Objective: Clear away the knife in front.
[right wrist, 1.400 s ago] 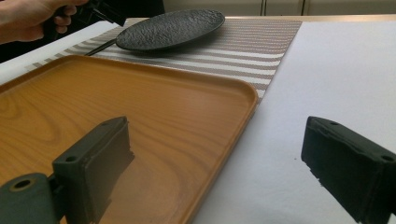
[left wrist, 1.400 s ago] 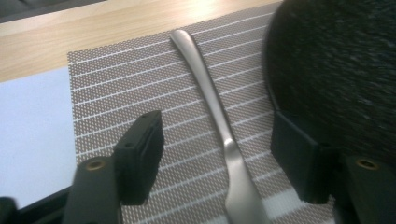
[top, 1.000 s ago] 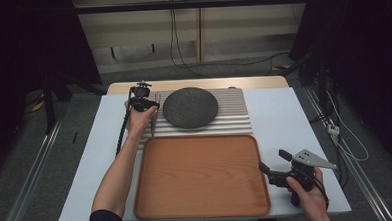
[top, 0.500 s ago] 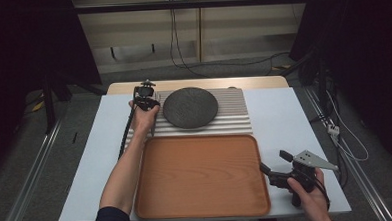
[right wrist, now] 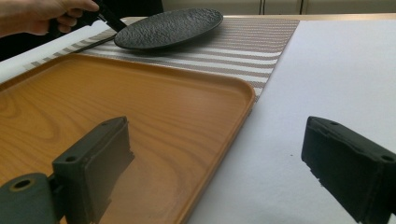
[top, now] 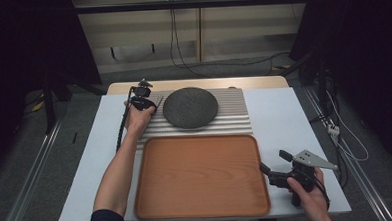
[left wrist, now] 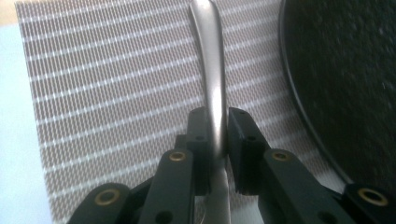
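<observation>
The left gripper (left wrist: 215,140) had just closed its jaws on the handle of the fork (left wrist: 212,70), which lay on the striped mat (top: 234,119) just left of the black plate (top: 190,107). Well apart from the plate, beside the wooden tray (top: 202,175), the right gripper (right wrist: 215,168) rested with jaws wide and empty.
</observation>
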A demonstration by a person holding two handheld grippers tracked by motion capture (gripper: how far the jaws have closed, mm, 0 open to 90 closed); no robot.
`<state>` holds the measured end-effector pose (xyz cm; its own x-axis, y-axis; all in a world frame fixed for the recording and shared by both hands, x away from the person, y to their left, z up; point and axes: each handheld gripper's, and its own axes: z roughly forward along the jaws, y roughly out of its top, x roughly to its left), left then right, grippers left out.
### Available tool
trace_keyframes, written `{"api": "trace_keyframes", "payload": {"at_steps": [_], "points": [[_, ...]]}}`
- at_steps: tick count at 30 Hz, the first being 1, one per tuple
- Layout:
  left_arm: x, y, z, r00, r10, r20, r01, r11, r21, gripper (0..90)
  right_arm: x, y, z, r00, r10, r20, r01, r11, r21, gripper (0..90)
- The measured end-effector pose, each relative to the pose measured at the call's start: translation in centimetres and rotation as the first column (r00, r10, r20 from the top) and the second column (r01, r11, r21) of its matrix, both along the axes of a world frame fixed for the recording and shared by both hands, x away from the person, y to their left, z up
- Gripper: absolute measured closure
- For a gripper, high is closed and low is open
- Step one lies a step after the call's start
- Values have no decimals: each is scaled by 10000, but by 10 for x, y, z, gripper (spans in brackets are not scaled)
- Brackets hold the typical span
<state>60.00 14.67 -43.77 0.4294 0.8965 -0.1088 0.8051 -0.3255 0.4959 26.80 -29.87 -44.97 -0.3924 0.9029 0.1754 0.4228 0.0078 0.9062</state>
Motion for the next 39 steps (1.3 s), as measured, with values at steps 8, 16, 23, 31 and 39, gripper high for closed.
{"api": "trace_keyframes", "payload": {"at_steps": [8,16,23,31,39], "points": [[-4,1,1,9999,-167,-40,168,9996,227,790,-1,1,0,10000,11,21,-11,10000,-59,81],[-3,0,-1,9997,-219,141,215,9994,285,786,-1,1,0,10000,40,1,-40,10000,-59,81],[-3,-1,-1,9999,-86,135,83,9996,266,786,0,3,0,9999,144,-23,-144,9999,-48,82],[-2,-6,-1,9989,-311,354,290,9979,579,778,0,3,0,9998,181,-40,-181,9998,-39,82],[0,-6,0,9998,-181,119,174,9982,576,781,-1,3,0,9998,196,-42,-196,9998,-33,82]]}}
